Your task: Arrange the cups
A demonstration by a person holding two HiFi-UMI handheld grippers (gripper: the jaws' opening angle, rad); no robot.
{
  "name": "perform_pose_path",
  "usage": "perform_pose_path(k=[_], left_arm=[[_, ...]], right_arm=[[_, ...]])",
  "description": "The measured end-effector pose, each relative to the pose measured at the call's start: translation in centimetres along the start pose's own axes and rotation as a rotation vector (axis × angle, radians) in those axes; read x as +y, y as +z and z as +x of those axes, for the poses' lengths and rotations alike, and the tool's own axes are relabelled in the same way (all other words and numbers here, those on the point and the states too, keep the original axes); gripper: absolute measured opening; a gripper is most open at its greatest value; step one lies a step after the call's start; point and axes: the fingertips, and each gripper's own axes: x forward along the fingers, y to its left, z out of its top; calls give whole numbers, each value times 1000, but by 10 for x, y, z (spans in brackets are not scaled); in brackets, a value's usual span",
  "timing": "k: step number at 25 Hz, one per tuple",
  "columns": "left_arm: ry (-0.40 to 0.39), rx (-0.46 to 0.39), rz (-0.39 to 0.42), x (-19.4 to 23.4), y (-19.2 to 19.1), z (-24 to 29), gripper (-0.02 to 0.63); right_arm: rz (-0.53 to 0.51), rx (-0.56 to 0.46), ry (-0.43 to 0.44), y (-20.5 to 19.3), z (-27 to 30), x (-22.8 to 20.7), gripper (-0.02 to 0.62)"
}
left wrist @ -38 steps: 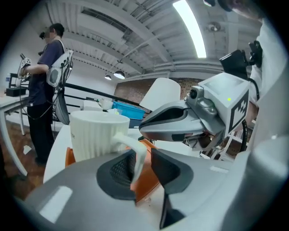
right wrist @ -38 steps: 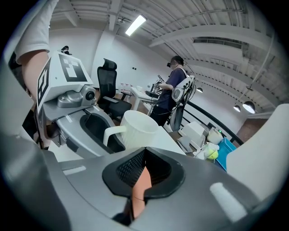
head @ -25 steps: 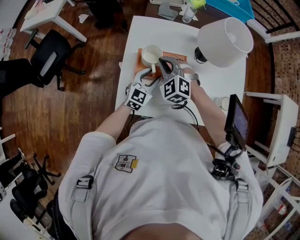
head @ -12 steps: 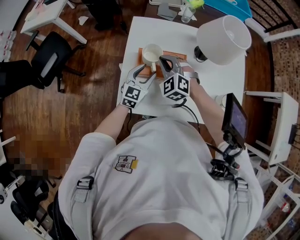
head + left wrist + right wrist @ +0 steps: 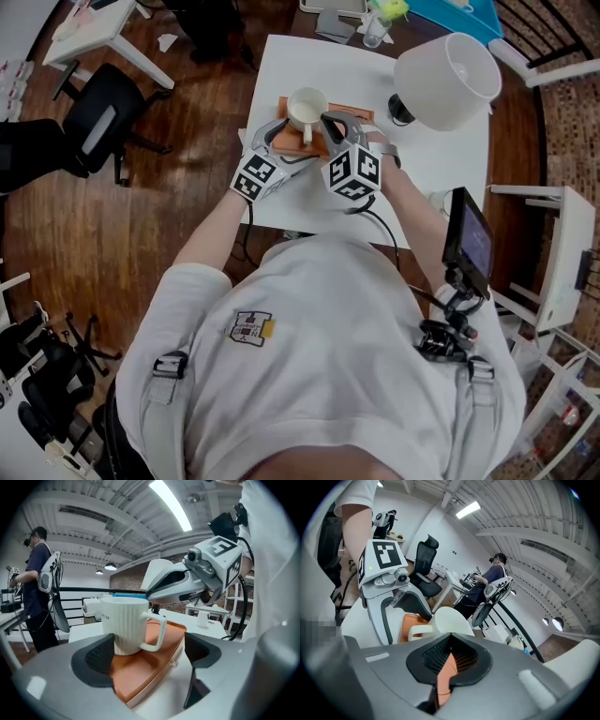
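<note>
Head view with both gripper views; task step: release of the cup, judged complete.

Left: the left gripper [image 5: 283, 141] is held low over the table [image 5: 431, 159], near its left edge. Its jaws have just been opening and now stand wide apart and released. Only the near corner of the orange tray [image 5: 154, 667] lies in the gap, and neither pad presses on it.

Centre: the white ribbed cup [image 5: 124, 623] stands upright on the tray, just beyond the left jaws. Its handle is turned toward that gripper. The tray lies toward the table's far left corner.

Right of centre: the right gripper [image 5: 328, 124] hangs over the tray just beside the cup. Its jaws are clenched together on nothing that can be made out, and a sliver of tray shows through the slit.

Far right: a white lampshade [image 5: 448, 80] stands at the table's far right corner. A small white vessel [image 5: 202, 619], possibly a second cup, sits nearer the right edge.

Next move, as a judgement: draw the left gripper straight back, clear of the handle, so the cup is not tipped. Then reach for whichever cup remains unplaced.
</note>
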Motion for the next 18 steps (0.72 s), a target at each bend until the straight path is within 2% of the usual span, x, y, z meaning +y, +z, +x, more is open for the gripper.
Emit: perform_pose_path(k=[6, 9, 12, 13, 16, 18], left_arm=[[24, 26, 33, -1, -5, 0, 465], [62, 13, 26, -4, -5, -15, 423], [100, -13, -68, -20, -15, -37, 316], [94, -11, -106, -30, -20, -43, 252], [62, 15, -216, -64, -36, -50, 126], [44, 35, -258, -82, -42, -49, 5]], right_arm=[[-3, 2, -3, 1, 0, 0, 0], [81, -20, -28, 0, -8, -4, 0], [258, -54, -49, -15, -33, -6, 0], [315, -62, -47, -23, -44, -2, 0], [458, -79, -24, -52, -73, 20, 0], [531, -79, -24, -73, -91, 38, 0]])
